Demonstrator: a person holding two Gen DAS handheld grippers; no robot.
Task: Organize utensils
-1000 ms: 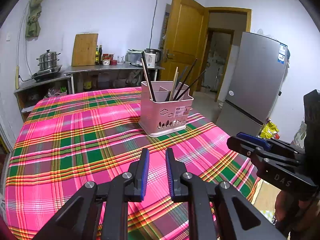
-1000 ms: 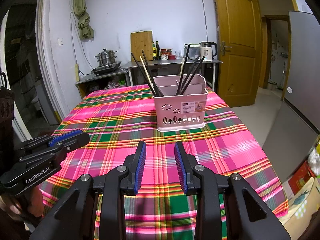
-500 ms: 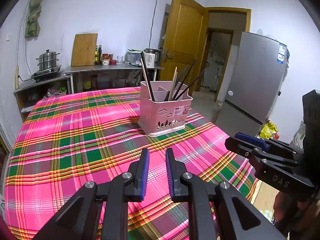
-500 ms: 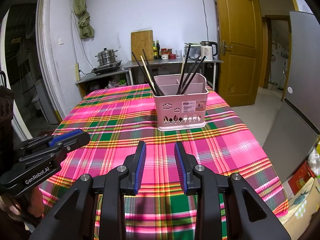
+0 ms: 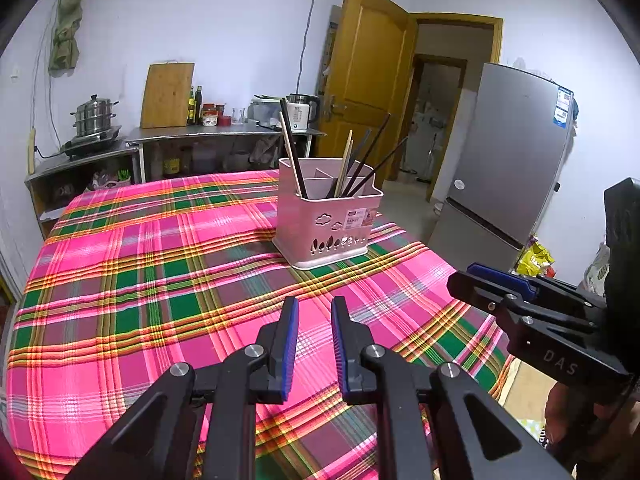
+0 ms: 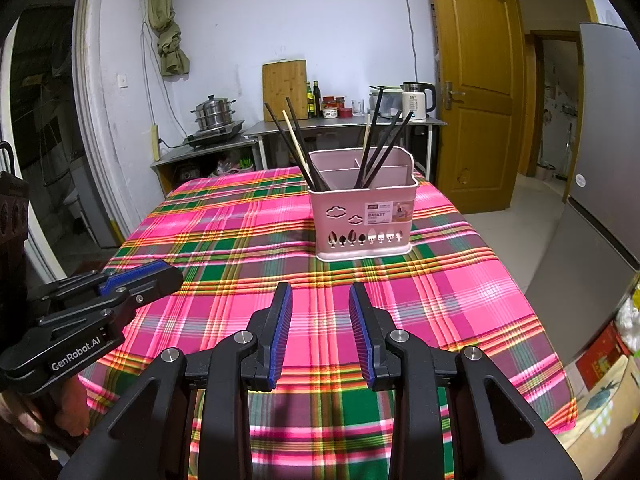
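Chopsticks (image 6: 376,148) stand in the pink utensil basket (image 6: 364,216).
Both the left hand-held gripper (image 5: 314,340) and right hand-held gripper (image 6: 320,332) hover narrowly parted, empty, above the plaid tabletop (image 6: 224,248).

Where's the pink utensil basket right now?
The pink plastic utensil basket stands upright on the pink plaid tablecloth, ahead of both grippers and toward the table's far right side in the right wrist view, with dark and pale chopsticks in it.

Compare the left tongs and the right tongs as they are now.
The left tongs show a narrow gap between the blue pads; the right tongs are spread wider. Both are empty, above the plaid tablecloth, facing the pink basket of chopsticks.
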